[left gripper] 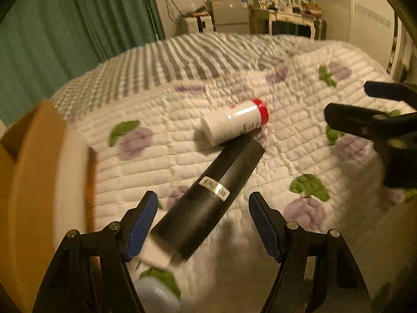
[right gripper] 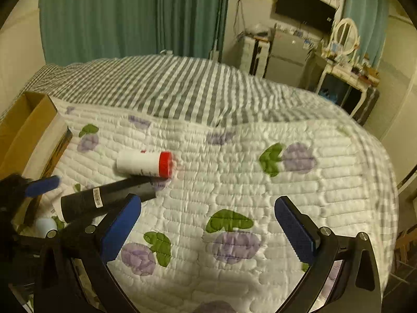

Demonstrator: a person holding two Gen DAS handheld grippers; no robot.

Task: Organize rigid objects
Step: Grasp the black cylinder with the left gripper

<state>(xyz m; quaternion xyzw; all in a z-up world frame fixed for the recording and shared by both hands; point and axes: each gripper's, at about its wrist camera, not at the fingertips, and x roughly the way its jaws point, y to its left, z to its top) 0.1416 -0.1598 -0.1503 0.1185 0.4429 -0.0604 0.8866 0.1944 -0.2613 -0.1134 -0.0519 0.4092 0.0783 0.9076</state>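
Pick step: left gripper (left gripper: 203, 215) released, jaws wide around the black plastic nozzle tube (left gripper: 208, 195).
Next: close; right gripper (right gripper: 208, 224) released, idle; brown cardboard box (right gripper: 23, 125) likely destination.

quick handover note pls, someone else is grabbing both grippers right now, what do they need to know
Left gripper: open, straddling the black tube on the quilt, not gripping.
Right gripper: open, empty, over bare quilt.
White bottle with red cap lies on its side beside the tube's far end. Cardboard box sits at the left bed edge.
Done: cannot tell what is in the box.
Left: tube and bottle not yet put away.
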